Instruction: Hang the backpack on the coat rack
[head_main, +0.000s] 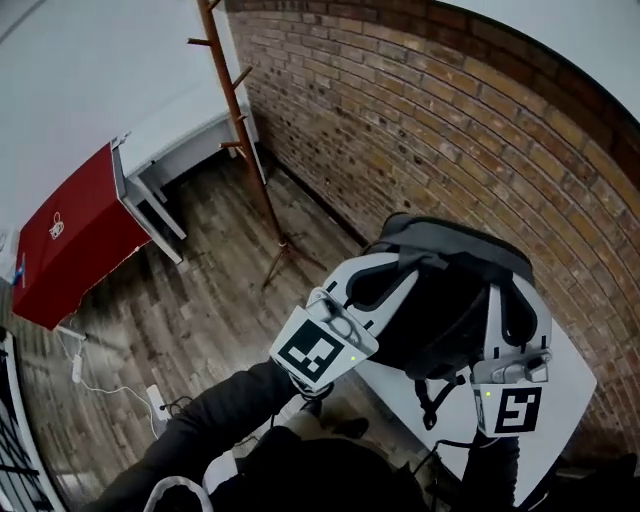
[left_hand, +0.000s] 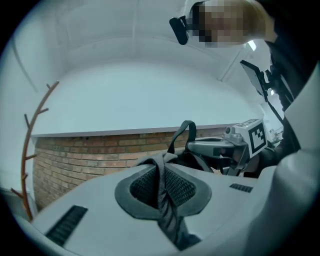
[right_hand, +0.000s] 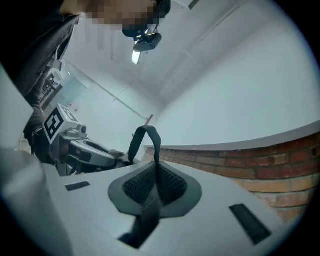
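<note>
Head view: left claw (head_main: 392, 274) and right claw (head_main: 506, 298) each pinch a backpack (head_main: 440, 300) strap (left_hand: 162, 197) (jaws narrow, webbing between); coat rack (head_main: 240, 130) stands upright, well apart up-left, nearer my left claw

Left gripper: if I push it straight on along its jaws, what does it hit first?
Apart from the backpack strap that the left gripper is shut on, probably the brick wall; depth is unclear. The coat rack stands well left of that line.
</note>
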